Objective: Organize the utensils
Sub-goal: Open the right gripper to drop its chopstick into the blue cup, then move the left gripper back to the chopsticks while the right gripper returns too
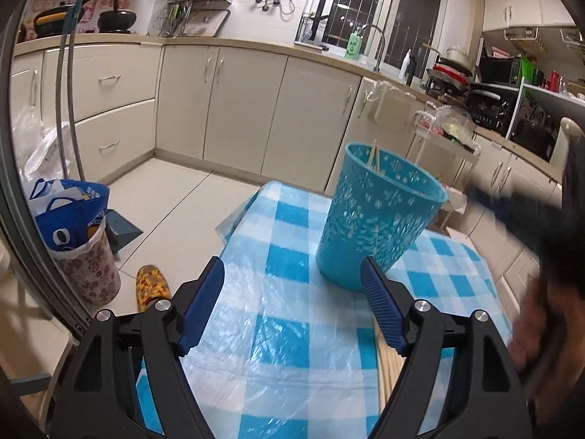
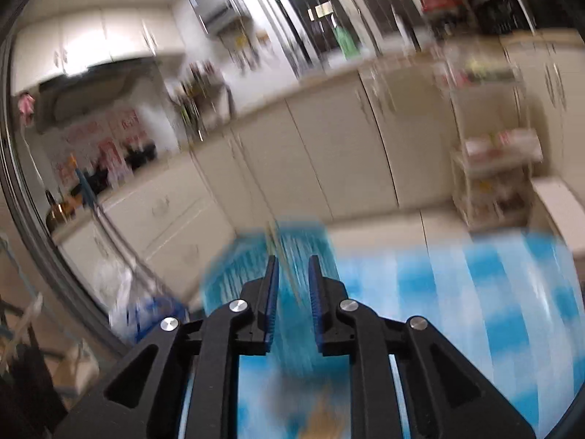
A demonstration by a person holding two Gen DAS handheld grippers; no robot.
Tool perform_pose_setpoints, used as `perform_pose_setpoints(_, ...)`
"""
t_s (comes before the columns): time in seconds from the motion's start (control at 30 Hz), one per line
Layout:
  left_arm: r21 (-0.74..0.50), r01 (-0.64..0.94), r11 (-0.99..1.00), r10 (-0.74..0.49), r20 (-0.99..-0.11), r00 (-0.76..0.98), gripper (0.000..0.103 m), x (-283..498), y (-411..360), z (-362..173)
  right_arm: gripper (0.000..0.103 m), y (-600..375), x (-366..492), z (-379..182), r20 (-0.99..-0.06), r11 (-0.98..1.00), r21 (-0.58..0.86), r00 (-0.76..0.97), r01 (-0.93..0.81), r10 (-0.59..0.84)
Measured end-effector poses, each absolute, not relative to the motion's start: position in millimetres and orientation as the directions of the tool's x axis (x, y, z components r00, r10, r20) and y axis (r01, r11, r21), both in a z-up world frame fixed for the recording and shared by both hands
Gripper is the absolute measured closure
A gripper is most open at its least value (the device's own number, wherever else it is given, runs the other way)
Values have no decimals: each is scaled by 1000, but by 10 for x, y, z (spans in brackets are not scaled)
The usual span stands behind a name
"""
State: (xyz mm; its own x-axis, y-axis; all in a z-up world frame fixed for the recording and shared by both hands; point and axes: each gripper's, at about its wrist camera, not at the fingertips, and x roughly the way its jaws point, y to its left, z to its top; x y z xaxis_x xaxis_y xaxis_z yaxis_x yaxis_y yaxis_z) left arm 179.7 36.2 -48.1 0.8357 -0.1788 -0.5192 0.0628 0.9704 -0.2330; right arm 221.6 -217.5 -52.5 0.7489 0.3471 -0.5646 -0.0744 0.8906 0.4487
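Hovering low over the checked blue-and-white tablecloth (image 1: 285, 329), the left gripper (image 1: 292, 285), spread wide and holding nothing. Lying just under its right finger, flat on the plastic-covered cloth, a bundle of pale wooden chopsticks (image 1: 387, 362), partly hidden by the gripper body. Standing a little further on, near the table's far edge, the perforated blue utensil basket (image 1: 380, 219), upright, with a couple of chopsticks (image 1: 374, 157) already leaning inside against its rim. Sweeping in from the side, blurred by motion, the right gripper (image 2: 293, 274), fingers parted only narrowly; something thin and pale streaking between them toward the basket in the right wrist view, but too smeared to tell whether gripped or merely in line behind. Judging by look: chopsticks likely light, stiff and smooth, prone to rolling and to sliding on the glossy film, so best pinched across the middle of the shaft, perpendicular to the ribbed pads, rather than at a tapering tip. Basket probably light as well, thin plastic, apt to tip if knocked at the rim. Beyond, cream kitchen cabinets (image 1: 237, 109) running along the wall.
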Motion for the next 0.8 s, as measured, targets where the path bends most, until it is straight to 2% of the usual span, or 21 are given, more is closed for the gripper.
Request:
perform_pose_setpoints(0.1,-234,60,970,-183,-550,815,30,1737,357,-551,91,-2095,1947,-970,-681,895,443,629,-52,374)
perform_pose_setpoints(0.27,-234,69,970,-195,-572,797,29,1640,343,-597,92,-1922,1795,-1303,-763,918,394,545,-36,349)
perform_pose_setpoints(0.47,-233,71,970,-200,-591,782,27,1577,349,-629,92,-1757,1763,-1496,-825,956,290,492,-52,277)
perform_pose_setpoints(0.63,-227,101,969,-222,-614,758,27,1560,273,-697,92,-1673,1738,-1483,-837,976,185,502,-112,216)
perform_pose_setpoints(0.67,-225,109,968,-229,-621,749,27,1566,239,-713,96,-1673,1731,-1480,-840,980,157,504,-124,198)
perform_pose_setpoints(0.8,-201,170,965,-261,-655,709,27,1590,7,-791,97,-1794,1721,-1503,-842,982,133,509,-130,182)
